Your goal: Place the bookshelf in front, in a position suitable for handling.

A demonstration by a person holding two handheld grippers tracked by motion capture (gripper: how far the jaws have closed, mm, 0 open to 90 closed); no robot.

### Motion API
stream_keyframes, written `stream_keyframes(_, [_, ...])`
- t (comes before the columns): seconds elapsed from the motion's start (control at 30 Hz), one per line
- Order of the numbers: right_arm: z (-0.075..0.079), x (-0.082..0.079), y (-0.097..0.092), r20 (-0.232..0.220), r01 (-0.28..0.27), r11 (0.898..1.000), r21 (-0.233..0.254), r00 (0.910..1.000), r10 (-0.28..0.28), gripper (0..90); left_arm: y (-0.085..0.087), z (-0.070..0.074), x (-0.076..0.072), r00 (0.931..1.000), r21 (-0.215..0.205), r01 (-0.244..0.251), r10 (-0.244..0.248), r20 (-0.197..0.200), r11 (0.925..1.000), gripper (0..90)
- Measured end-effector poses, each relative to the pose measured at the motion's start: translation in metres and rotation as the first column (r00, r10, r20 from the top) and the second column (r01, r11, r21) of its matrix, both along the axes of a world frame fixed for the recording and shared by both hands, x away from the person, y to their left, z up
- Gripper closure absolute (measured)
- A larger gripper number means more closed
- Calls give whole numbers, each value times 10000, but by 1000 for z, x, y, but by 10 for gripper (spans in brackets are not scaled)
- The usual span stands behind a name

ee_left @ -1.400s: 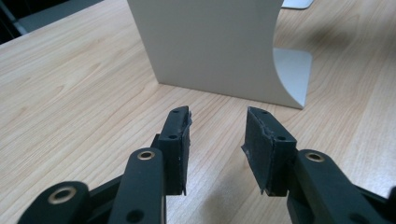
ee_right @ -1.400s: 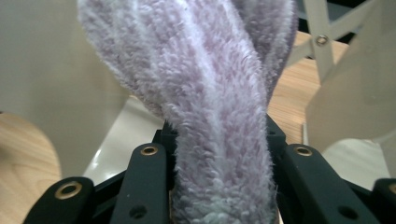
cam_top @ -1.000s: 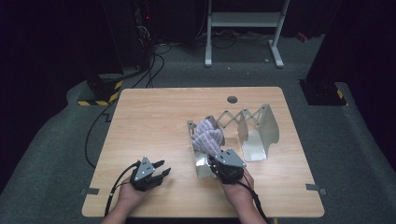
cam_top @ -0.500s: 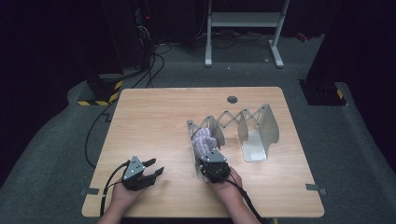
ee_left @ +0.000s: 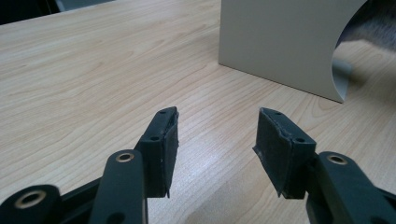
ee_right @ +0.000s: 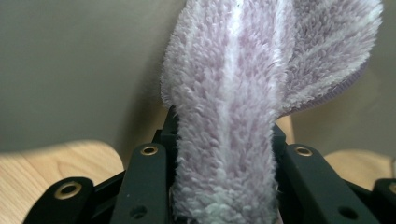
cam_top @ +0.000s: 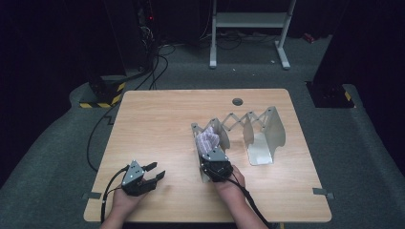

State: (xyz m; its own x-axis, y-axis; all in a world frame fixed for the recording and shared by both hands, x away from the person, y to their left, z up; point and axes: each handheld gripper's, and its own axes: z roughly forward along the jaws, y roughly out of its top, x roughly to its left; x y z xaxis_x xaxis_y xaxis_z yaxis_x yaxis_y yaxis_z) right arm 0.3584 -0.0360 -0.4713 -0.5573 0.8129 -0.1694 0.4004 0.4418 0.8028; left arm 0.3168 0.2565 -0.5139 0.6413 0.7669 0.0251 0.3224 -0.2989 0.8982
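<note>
A fluffy purple-and-white cloth (cam_top: pixel 207 140) stands between the leftmost grey plates of an expanding metal rack (cam_top: pixel 260 129). My right gripper (cam_top: pixel 212 153) is shut on the cloth's lower part. In the right gripper view the cloth (ee_right: pixel 229 93) rises from between the jaws of the right gripper (ee_right: pixel 224 140), with a grey rack plate (ee_right: pixel 70 70) close behind it. My left gripper (cam_top: pixel 157 170) rests low at the table's front left. The left gripper (ee_left: pixel 217 135) is open, and its jaws have just been opening with nothing between them. A rack plate (ee_left: pixel 280 42) stands ahead of it.
The wooden table (cam_top: pixel 157 119) has a dark round hole (cam_top: pixel 237 101) near its far edge. The rack's right end forms a wide grey bay (cam_top: pixel 261 143). Cables (cam_top: pixel 98 138) trail off the table's left side onto the dark floor. A white stand (cam_top: pixel 248 28) is beyond the table.
My right gripper has shifted left with the cloth, to the rack's left end. The left gripper's jaws stand wider apart than a second ago, and that hand has edged slightly left.
</note>
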Motion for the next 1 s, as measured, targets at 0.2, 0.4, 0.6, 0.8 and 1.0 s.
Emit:
stream_keyframes(0.2, [29, -7, -1, 1120, 32, 9987, 515, 9937, -89, 651, -3, 0, 0, 9999, 97, 134, -135, 69, 9999, 488])
stream_keyframes(0.4, [46, -12, -2, 1653, 124, 9958, 907, 9859, -273, 651, -8, 0, 0, 9994, 260, 332, -335, 98, 9991, 488])
stream_keyframes(0.6, [38, -3, 0, 1204, 312, 9963, 801, 9919, -407, 654, -10, 0, 2, 9992, 251, 377, -380, 120, 9990, 488])
stream_keyframes(0.8, [8, 6, 0, 248, 560, 9981, 266, 9981, -567, 654, -14, 0, 3, 9987, 293, 495, -498, 111, 9983, 490])
stream_keyframes(1.0, [-21, 14, -4, -1104, 647, 9979, -9, 9918, -644, 654, -15, -1, 3, 9982, 446, 589, -593, 75, 9973, 490])
